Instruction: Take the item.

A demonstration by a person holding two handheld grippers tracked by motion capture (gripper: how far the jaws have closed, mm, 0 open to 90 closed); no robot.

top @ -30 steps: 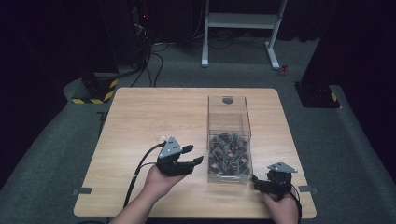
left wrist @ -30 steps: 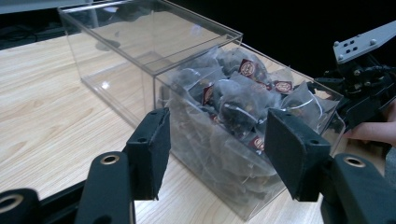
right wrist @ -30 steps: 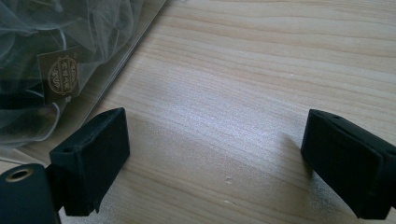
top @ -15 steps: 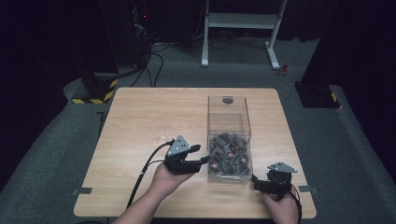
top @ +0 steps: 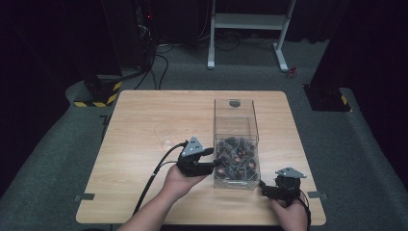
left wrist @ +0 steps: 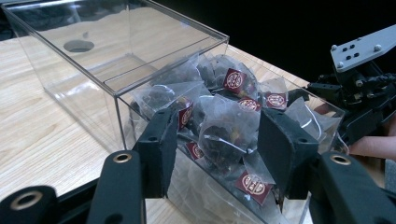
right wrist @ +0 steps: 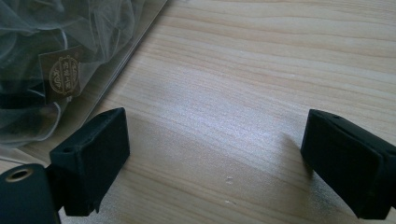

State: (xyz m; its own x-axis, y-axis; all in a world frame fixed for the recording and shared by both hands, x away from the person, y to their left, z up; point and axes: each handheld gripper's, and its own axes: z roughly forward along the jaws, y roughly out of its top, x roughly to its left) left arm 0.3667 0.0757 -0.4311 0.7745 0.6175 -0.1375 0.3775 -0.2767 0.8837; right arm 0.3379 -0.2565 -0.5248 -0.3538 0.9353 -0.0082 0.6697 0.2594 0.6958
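A clear plastic box (top: pixel 235 126) stands on the wooden table (top: pixel 144 125), its near half holding several mesh tea bags (top: pixel 235 156) with red tags. My left gripper (top: pixel 214 160) is open, its jaws reaching over the box's left rim. In the left gripper view the open jaws frame a tea bag (left wrist: pixel 224 130) on top of the pile inside the box (left wrist: pixel 93 70). My right gripper (top: pixel 265 188) rests low on the table at the box's near right corner, open and empty. Its own view shows bare wood between the jaws and the box wall with tea bags (right wrist: pixel 51 70) on the left.
The box's far half is covered by a clear lid with a round hole (top: pixel 235 103). A black cable (top: pixel 154 173) trails from the left gripper toward the table's front edge. Bare table lies left of the box. A white frame (top: pixel 250 29) stands on the floor beyond.
My left gripper has moved right, from beside the box to over its left rim above the tea bags. The right gripper has stayed in place.
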